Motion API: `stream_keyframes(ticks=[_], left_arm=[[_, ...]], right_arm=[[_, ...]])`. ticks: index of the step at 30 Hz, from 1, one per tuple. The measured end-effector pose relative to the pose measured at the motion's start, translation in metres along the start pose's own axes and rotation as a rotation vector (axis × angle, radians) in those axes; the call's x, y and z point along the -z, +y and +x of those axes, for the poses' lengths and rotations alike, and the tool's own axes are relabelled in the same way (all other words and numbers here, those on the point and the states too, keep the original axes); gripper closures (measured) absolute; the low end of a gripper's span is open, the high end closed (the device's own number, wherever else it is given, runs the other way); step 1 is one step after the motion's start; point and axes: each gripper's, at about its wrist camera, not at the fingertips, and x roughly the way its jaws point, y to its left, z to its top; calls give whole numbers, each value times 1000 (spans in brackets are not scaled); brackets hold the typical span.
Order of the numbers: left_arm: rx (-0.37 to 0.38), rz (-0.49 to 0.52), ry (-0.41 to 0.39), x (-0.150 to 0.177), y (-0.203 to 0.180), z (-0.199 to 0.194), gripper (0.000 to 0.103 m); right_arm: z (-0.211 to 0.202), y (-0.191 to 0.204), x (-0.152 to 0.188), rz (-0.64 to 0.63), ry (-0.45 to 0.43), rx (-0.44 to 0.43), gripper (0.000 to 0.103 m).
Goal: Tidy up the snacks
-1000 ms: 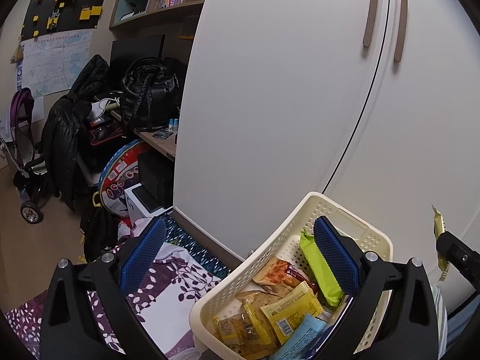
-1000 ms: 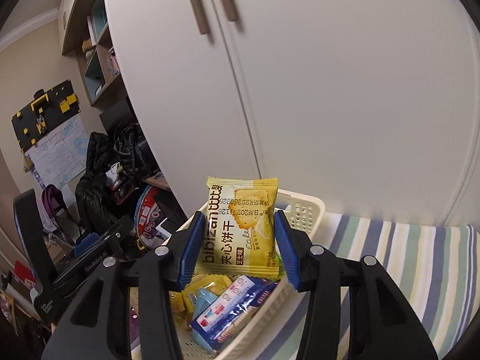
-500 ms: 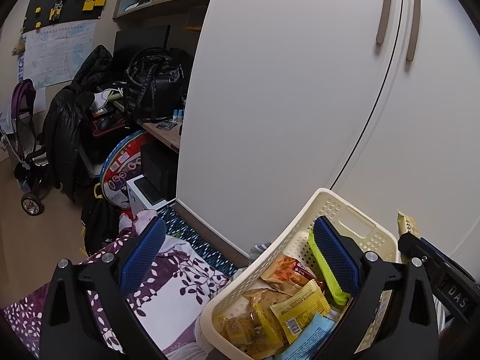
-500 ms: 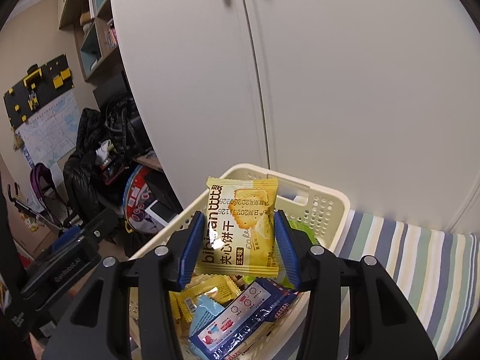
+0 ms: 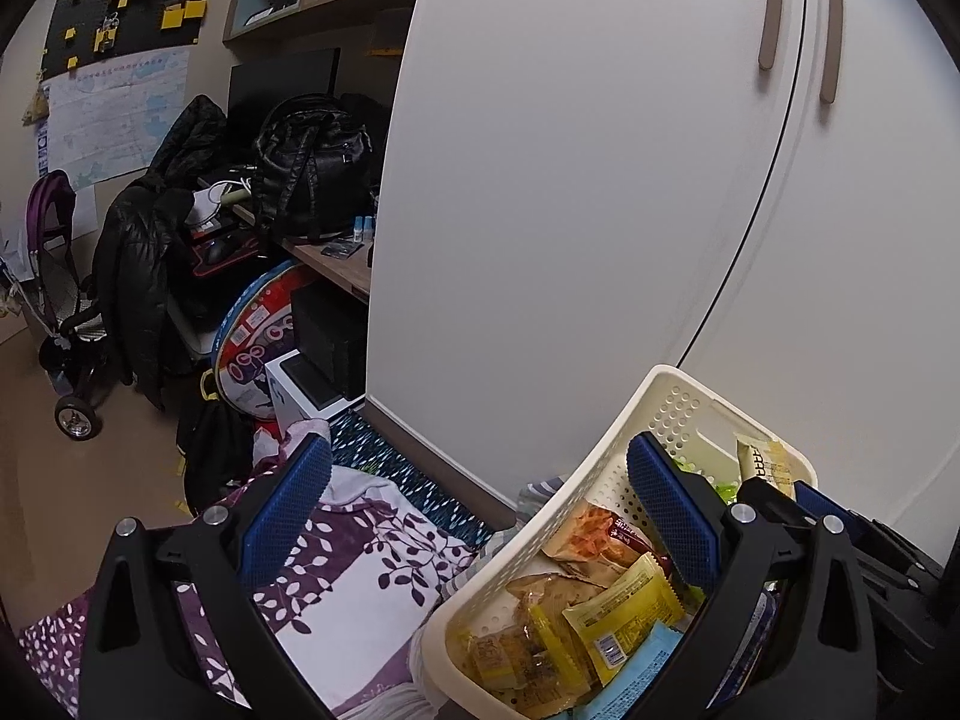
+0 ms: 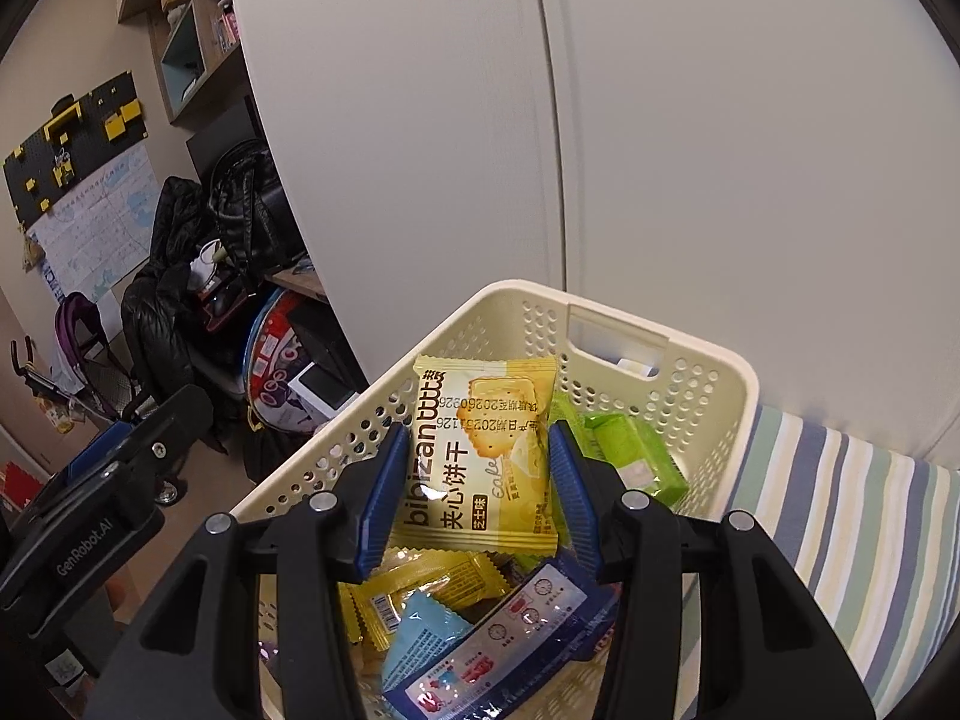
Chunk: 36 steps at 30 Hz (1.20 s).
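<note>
Presently the right gripper [image 6: 474, 480], jaws clamped on a biscuit packet [image 6: 480, 456], holds it over the basket [image 6: 720, 372] for deposit; left gripper [image 5: 480, 510] jaws wide, empty.

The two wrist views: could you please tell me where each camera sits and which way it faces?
Left wrist: on the left tongs, open, facing the white wardrobe over the basket's left rim; its own fingers show.
Right wrist: on the right tongs, shut on the yellow biscuit packet, looking down into the basket.
Shared: basket, wardrobe, each other's tongs.
</note>
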Motion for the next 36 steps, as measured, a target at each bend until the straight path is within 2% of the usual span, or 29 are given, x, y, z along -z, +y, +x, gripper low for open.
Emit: stream_keyframes(ticks=[8, 14, 16, 17, 18, 26, 31, 33, 36], left_arm=[[-14, 8, -1, 0, -1, 2, 3], [-14, 8, 1, 1, -1, 2, 3], [-13, 8, 1, 0, -1, 2, 3], [-13, 10, 1, 1, -1, 2, 3], [-13, 12, 1, 1, -2, 2, 3], [-13, 22, -15, 2, -4, -1, 3], [-10, 43, -32, 1, -9, -6, 3], [-9, 51, -42, 0, -11, -9, 3], [-8, 67, -62, -1, -15, -15, 3]], right_arm=[[18, -1, 5, -10, 66, 8, 55], [23, 0, 6, -12, 79, 6, 54], [23, 0, 6, -7, 80, 3, 46], [22, -1, 6, -4, 76, 7, 34], [19, -1, 6, -3, 67, 16, 29], [7, 3, 10, -26, 36, 49, 27], [-7, -1, 11, -38, 1, 84, 16], [-12, -3, 11, -36, -7, 101, 8], [-20, -8, 13, -24, -17, 131, 6]])
